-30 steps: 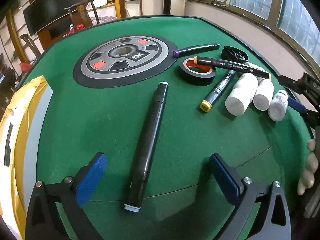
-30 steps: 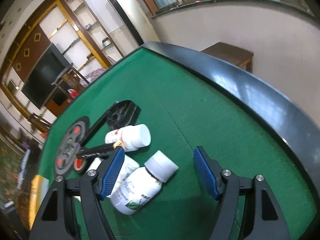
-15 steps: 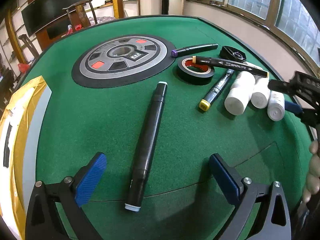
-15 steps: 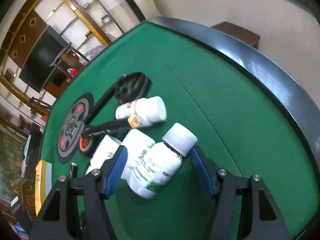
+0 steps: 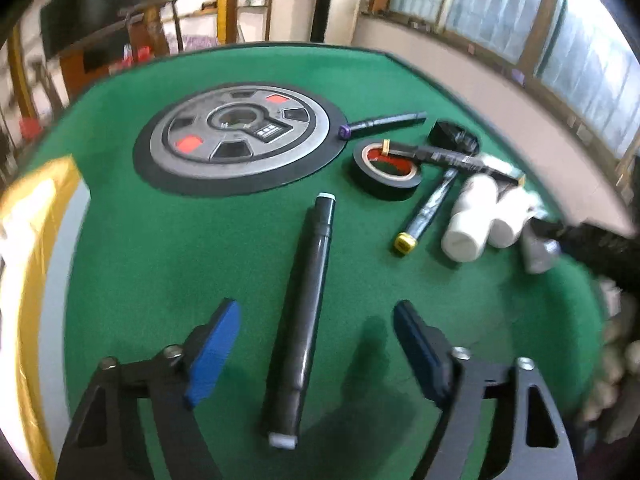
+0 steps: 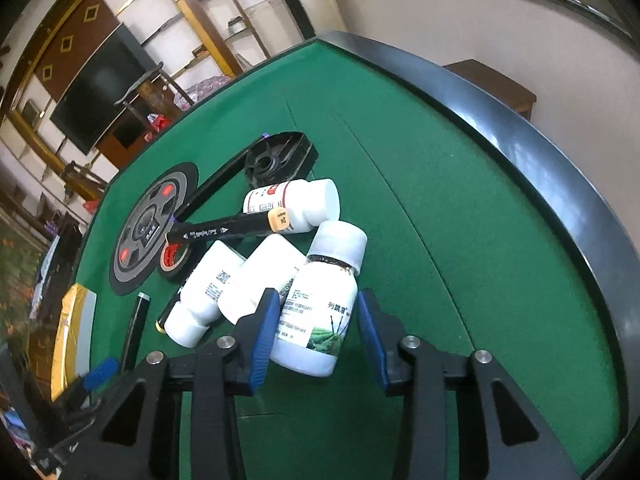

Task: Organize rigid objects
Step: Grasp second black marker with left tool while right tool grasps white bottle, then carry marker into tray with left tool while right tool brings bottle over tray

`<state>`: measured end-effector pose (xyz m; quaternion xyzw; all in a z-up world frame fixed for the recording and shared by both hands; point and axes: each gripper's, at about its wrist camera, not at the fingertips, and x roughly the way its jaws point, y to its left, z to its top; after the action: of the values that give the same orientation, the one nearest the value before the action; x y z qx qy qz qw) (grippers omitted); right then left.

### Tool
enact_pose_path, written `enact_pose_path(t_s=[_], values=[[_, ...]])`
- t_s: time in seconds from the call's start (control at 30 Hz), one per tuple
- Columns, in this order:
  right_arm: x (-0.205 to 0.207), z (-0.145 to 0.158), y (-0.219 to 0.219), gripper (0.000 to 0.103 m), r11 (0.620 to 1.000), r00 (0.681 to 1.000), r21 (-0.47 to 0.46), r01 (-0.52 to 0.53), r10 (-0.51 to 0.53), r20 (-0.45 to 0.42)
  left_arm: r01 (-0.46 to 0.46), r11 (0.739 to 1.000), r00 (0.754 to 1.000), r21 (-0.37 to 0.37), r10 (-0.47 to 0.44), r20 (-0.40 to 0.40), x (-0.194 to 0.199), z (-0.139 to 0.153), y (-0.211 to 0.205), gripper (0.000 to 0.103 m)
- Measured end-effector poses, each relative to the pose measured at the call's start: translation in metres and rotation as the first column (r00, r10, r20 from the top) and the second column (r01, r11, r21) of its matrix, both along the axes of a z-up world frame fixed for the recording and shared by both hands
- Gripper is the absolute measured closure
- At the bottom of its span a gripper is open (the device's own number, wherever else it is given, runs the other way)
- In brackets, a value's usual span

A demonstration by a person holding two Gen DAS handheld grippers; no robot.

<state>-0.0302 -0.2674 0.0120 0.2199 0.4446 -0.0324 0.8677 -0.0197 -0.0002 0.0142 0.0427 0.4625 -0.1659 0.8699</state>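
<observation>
In the left wrist view a long black marker point(image 5: 308, 304) lies lengthwise on the green felt between the jaws of my left gripper point(image 5: 316, 312). The jaws are closing, and both blue pads stand clear of the marker. In the right wrist view my right gripper point(image 6: 318, 300) is closing around a white bottle with a green label point(image 6: 320, 308). Its left pad point(image 6: 264, 332) is against the bottle's side, and a thin gap shows at the right pad. Two more white bottles point(image 6: 224, 288) lie just left of it, and a third point(image 6: 296, 204) lies behind.
A black tape roll point(image 5: 387, 168), three other markers point(image 5: 424, 216) and a black plastic part point(image 6: 280, 156) lie near the bottles. A round grey and black disc point(image 5: 240, 136) sits in the table's middle. The raised black table rim point(image 6: 520, 144) runs along the right.
The left jaws have narrowed around the black marker. The right gripper has moved forward over the labelled bottle and its jaws have narrowed from wide apart to close beside it.
</observation>
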Motion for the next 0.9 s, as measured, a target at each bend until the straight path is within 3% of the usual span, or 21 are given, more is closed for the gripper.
enact_pose_path(t_s=[0.03, 0.07, 0.1, 0.2, 0.3, 0.43, 0.67, 0.9], values=[[0.001, 0.000, 0.000, 0.064, 1.000, 1.000, 0.001, -0.003, 0.003, -0.001, 0.026, 0.998, 0.999, 0.058, -0.028, 0.037, -0.002, -0.001, -0.011, 0.054], [0.002, -0.001, -0.001, 0.064, 1.000, 1.000, 0.007, -0.005, 0.005, -0.003, 0.053, 0.998, 0.997, 0.041, -0.055, 0.044, -0.004, 0.000, -0.014, 0.065], [0.003, -0.002, -0.001, 0.063, 1.000, 1.000, 0.013, -0.007, 0.007, -0.004, 0.063, 0.997, 0.997, 0.038, -0.065, 0.042, -0.006, 0.001, -0.015, 0.088], [0.004, -0.006, -0.001, 0.063, 1.000, 1.000, 0.028, -0.013, 0.012, 0.005, 0.093, 0.993, 0.996, -0.069, -0.094, -0.004, -0.011, 0.004, -0.012, 0.089], [0.003, -0.005, 0.000, 0.062, 0.999, 1.000, 0.022, -0.025, 0.025, 0.008, 0.108, 0.989, 0.994, -0.098, -0.106, 0.020, -0.022, 0.011, -0.007, 0.089], [-0.006, -0.002, -0.007, 0.064, 0.998, 1.000, 0.058, -0.012, 0.011, 0.028, 0.096, 0.977, 0.995, -0.190, -0.094, 0.019, -0.034, 0.024, 0.012, 0.089], [-0.037, 0.017, -0.011, 0.065, 0.987, 0.994, 0.157, -0.035, 0.018, 0.105, 0.075, 0.953, 0.997, -0.293, -0.070, 0.027, -0.055, 0.047, 0.041, 0.088], [-0.051, 0.037, 0.014, 0.066, 0.969, 0.986, 0.220, -0.112, 0.081, 0.145, 0.033, 0.935, 0.999, -0.353, -0.028, 0.019, -0.070, 0.061, 0.075, 0.088]])
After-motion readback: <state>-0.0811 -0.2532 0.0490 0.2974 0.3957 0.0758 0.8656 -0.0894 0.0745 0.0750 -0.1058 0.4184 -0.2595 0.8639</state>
